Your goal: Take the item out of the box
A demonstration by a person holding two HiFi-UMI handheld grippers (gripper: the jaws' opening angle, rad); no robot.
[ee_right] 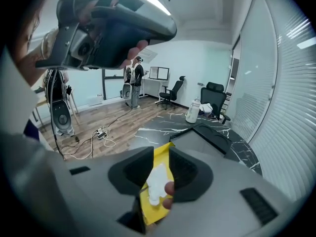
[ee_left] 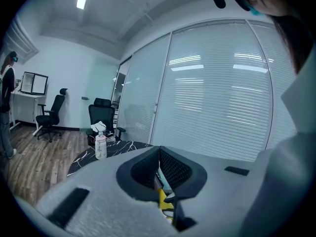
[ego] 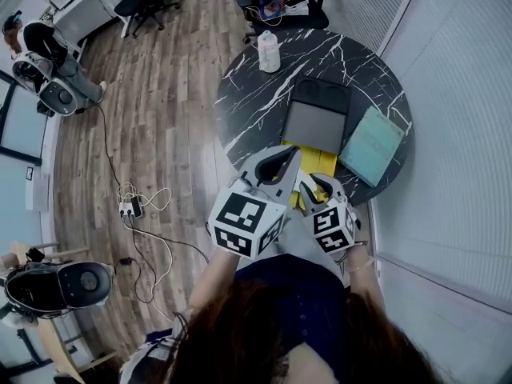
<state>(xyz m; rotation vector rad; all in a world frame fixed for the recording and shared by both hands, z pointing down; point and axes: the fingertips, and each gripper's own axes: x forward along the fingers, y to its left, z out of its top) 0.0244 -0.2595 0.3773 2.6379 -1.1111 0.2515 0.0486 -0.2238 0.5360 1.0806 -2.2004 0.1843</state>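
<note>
While the left gripper [ee_left: 159, 150] had its ribbed jaws pressed together, the right gripper [ee_right: 161, 153] pinched a flat yellow packet [ee_right: 151, 211] over the round marble worktop's [ego: 256, 102] near edge, near the square box [ego: 316, 126].

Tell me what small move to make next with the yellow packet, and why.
Probably lower the yellow packet onto the bare table beside the grey box and release. The right hand-held gripper is clamped on it, already outside the box. The left hand-held gripper has its jaws together, apparently empty.
</note>
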